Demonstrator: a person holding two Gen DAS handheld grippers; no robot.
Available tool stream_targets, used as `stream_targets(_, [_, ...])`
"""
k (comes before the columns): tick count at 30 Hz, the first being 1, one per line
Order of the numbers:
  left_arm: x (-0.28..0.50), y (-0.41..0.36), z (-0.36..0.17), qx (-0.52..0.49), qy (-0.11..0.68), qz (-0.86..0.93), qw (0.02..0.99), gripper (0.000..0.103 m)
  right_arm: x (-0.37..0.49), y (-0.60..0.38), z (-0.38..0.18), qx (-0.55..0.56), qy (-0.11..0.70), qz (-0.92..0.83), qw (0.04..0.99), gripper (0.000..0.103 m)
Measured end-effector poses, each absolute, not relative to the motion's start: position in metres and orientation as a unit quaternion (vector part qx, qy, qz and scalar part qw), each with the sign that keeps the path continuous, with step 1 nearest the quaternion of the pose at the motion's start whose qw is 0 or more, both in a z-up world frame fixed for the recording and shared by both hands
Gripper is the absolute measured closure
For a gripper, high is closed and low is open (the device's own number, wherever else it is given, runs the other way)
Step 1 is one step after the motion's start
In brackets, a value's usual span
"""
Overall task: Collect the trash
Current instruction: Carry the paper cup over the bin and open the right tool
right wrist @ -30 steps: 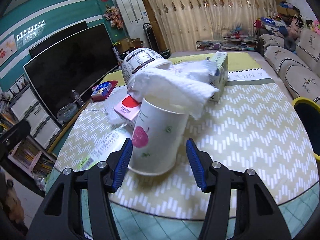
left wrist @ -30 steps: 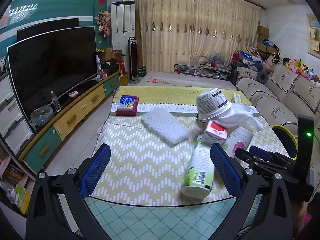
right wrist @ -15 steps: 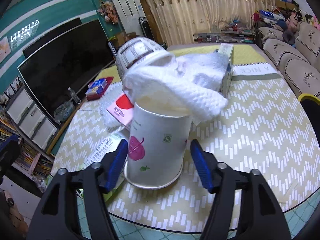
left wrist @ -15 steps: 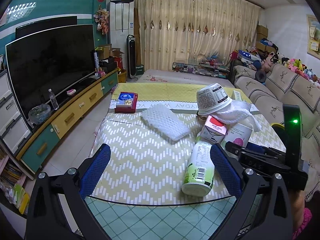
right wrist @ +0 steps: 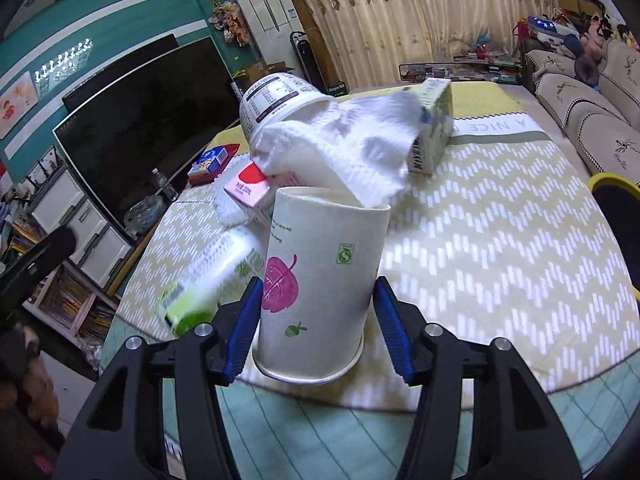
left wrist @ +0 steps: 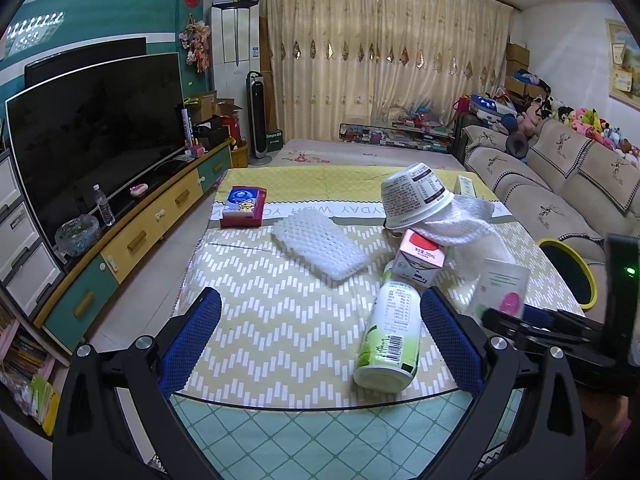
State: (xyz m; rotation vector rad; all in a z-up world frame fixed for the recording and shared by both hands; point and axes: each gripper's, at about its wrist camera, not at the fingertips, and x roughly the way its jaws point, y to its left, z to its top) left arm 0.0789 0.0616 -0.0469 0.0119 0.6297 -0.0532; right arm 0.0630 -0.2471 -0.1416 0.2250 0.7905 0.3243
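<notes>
1. At far left of the left wrist view we see a red tray (left wrist: 243,209) holding a blue packet with a cartoon figure; its writing is too small for us to read.
2. Next comes a white foam net sleeve (left wrist: 319,243) lying flat on the zigzag tablecloth (left wrist: 280,320), whose band reads upside down "DAY WISH YO".
3. Our left gripper (left wrist: 320,340) hangs at the near table edge, its jaws spread wide and holding nothing.
4. A green-and-white bottle (left wrist: 391,340) lies on its side just inside the left gripper's right finger, barcode toward us.
5. Behind it stands a pink carton (left wrist: 418,260) marked "200mL", under an overturned white tub (left wrist: 414,202) printed with a nutrition table.
6. A white paper towel (right wrist: 344,152) drapes from the tub over the paper cup (right wrist: 320,292).
7. Our right gripper (right wrist: 318,324) has closed to the cup's width, a blue pad against each side; the cup stands upright, showing a pink leaf and a green "S" mark.
8. Rightmost, the cloth reads "A NICE".
</notes>
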Motion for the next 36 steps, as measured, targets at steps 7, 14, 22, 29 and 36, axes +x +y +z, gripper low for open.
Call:
stream_targets(7, [0.086, 0.039, -0.052, 0.019, 0.317, -0.037, 0.947, 0.005, 0.044, -0.286, -0.140, 0.103, 0.369, 0.115, 0.917, 0.049])
stream_targets(14, [0.097, 0.010, -0.060, 0.037, 0.330, -0.054, 0.942, 0.005, 0.051, -0.347, -0.141, 0.130, 0.354, 0.051, 0.925, 0.049])
stream_targets(22, [0.121, -0.015, -0.075, 0.050, 0.351, -0.060, 0.933, 0.005, 0.070, -0.444, -0.146, 0.160, 0.337, -0.057, 0.926, 0.049])
stream_targets(29, [0.137, -0.029, -0.086, 0.060, 0.363, -0.065, 0.927, 0.005, 0.102, -0.512, -0.159, 0.160, 0.342, -0.144, 0.915, 0.048])
stream_targets(36, [0.150, -0.035, -0.091, 0.063, 0.370, -0.064, 0.925, 0.005, 0.135, -0.554, -0.183, 0.147, 0.369, -0.200, 0.896, 0.047])
